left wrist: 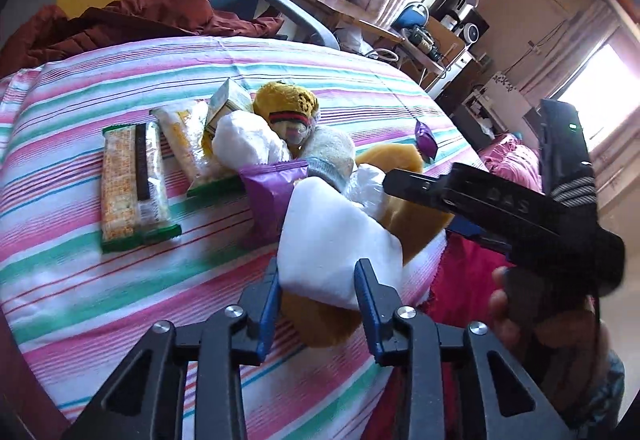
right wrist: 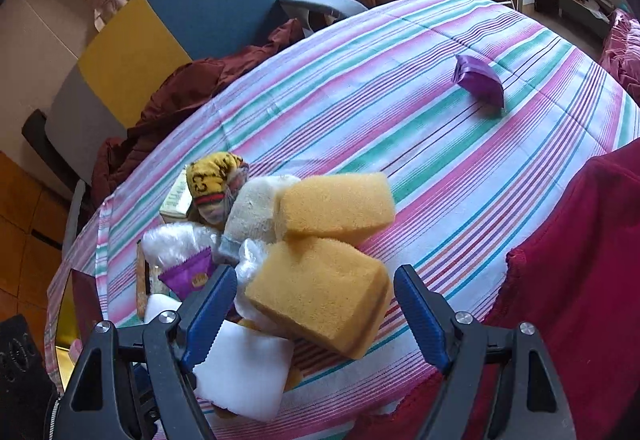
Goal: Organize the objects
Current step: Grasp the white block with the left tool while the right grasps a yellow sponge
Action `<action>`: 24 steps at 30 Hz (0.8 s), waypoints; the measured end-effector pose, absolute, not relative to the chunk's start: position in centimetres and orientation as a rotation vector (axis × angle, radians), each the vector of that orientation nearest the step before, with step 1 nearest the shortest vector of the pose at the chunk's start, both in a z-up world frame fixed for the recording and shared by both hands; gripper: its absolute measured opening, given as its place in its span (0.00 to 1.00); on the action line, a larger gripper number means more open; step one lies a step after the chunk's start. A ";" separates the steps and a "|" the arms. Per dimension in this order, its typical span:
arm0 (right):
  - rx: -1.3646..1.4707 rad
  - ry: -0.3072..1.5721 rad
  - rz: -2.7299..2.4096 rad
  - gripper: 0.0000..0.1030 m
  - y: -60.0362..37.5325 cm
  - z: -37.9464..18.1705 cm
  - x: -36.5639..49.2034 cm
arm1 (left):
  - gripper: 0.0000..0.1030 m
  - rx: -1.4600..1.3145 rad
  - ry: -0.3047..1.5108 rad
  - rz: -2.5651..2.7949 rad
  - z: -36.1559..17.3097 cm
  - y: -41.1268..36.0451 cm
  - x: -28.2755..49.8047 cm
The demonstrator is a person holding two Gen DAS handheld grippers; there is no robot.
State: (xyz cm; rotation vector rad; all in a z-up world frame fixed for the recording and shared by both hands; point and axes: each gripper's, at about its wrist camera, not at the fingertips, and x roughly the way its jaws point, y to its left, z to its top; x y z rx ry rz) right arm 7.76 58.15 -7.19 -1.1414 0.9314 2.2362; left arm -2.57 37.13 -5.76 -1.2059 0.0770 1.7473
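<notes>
**Left wrist view: white sponge gripped at pile edge**

Striped tablecloth [left wrist: 80, 143] carries the heap. Left gripper [left wrist: 318, 304] pinches the white sponge [left wrist: 336, 240] at its near edge; right gripper [right wrist: 316, 314] stands wide, straddling a yellow sponge [right wrist: 320, 300] without pressing it.

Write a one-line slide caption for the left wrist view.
Left gripper clamps a white sponge above the striped tablecloth.

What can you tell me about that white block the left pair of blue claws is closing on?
The white block looks like soft matte foam, plain and unmarked, with rounded edges. It sits tilted at the near end of the pile on the striped cloth, leaning on a yellow sponge. The left gripper has its blue fingers pressed against both sides of its near end. A purple packet lies just beyond it.
</notes>
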 end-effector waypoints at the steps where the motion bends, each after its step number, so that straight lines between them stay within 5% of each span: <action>1: -1.144 0.932 2.244 0.70 58.1 -7.2 7.7 | 0.33 -1.204 0.070 1.747 -5.6 36.7 -2.5; 7: -1.113 0.921 2.286 0.55 57.7 -6.5 8.1 | 0.28 -1.183 0.046 1.767 -4.5 34.2 -2.0; 24: -0.846 0.873 2.561 0.53 55.2 -1.2 9.7 | 0.26 -1.090 -0.113 1.914 0.4 25.1 -2.6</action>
